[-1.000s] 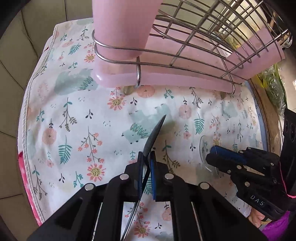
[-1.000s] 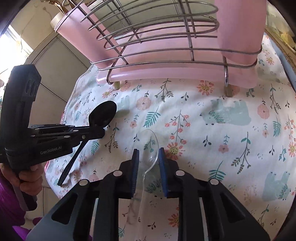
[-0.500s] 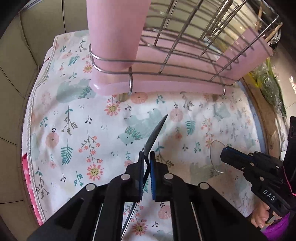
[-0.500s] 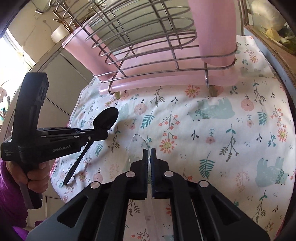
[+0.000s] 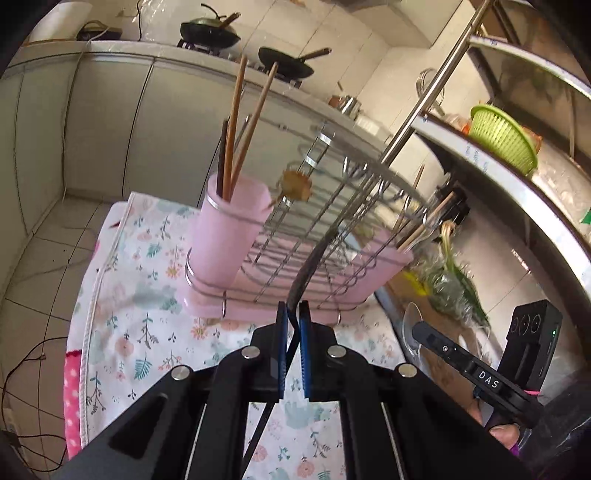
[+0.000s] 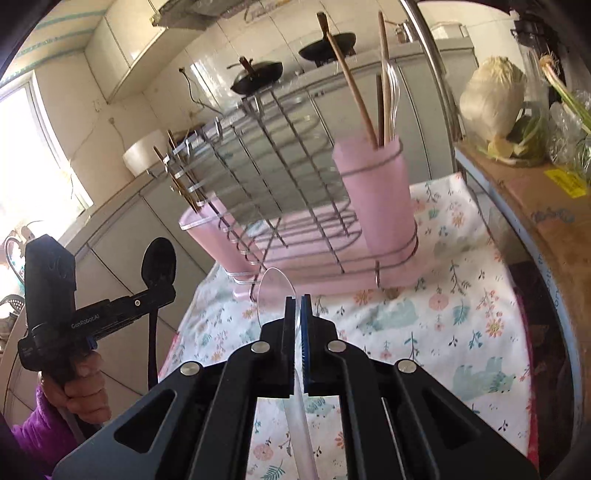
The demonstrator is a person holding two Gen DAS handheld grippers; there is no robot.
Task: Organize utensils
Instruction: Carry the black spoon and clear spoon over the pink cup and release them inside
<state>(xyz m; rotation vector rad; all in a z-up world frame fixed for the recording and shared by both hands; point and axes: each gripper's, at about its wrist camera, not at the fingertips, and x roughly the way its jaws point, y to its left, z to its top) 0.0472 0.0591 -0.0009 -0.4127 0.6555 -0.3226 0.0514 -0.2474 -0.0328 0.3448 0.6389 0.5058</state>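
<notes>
My left gripper (image 5: 293, 306) is shut on a black spoon (image 5: 314, 258), held edge-on with its bowl raised in front of the wire rack (image 5: 332, 206). The same black spoon (image 6: 159, 258) shows at the left of the right wrist view. My right gripper (image 6: 298, 301) is shut on a clear plastic spoon (image 6: 275, 284), whose bowl also shows at the right of the left wrist view as the clear spoon (image 5: 410, 325). The rack's pink cups hold utensils: the left pink cup (image 5: 229, 232) has chopsticks, the right pink cup (image 6: 376, 199) has chopsticks and a clear fork.
The rack stands on a floral cloth (image 6: 461, 314) over a round table. A cardboard box with vegetables (image 6: 517, 147) lies at the right edge. A green basket (image 5: 502, 136) sits on a metal shelf. Pans rest on the far counter (image 5: 210, 33).
Both grippers rose from the cloth and tilted up, lifting their spoons. The right gripper shut on the clear spoon; the rack's cup tops and the kitchen behind came into view.
</notes>
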